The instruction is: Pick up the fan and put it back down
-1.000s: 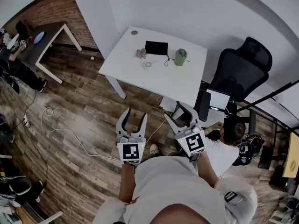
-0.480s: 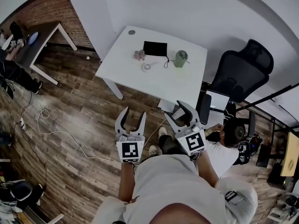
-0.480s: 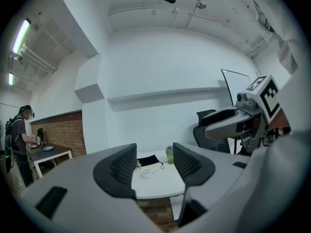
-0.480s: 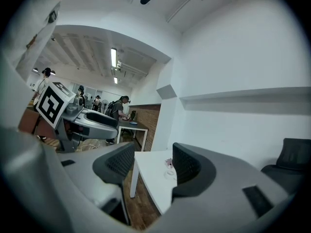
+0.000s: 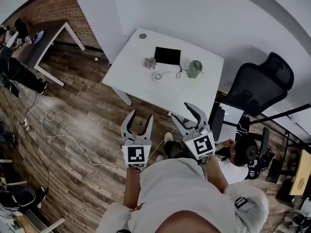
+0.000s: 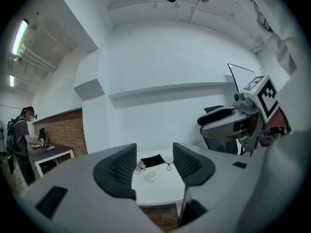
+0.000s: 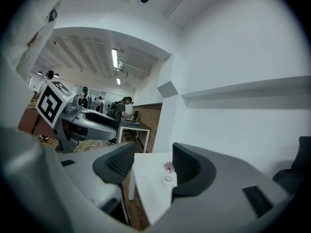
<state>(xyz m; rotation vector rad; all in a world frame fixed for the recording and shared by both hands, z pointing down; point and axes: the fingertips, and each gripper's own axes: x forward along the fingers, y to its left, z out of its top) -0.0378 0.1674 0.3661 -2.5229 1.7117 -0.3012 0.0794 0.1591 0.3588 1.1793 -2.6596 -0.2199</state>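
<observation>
Nothing of the job is done yet. I hold my left gripper (image 5: 140, 118) and right gripper (image 5: 181, 111) well short of the white table (image 5: 180, 91), both with jaws apart and empty. On the table, left to right, lie one small pink object (image 5: 149, 62), one small round white fan (image 5: 156, 76), untouched, one black pouch (image 5: 167, 55) and one green cup (image 5: 195, 69). The reach, lift and set-down are all ahead.

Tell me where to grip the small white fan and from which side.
Probably the round rim of the fan, coming from the near edge of the table: the pink item and black pouch crowd its far side. Finer shape is too small to tell.
</observation>
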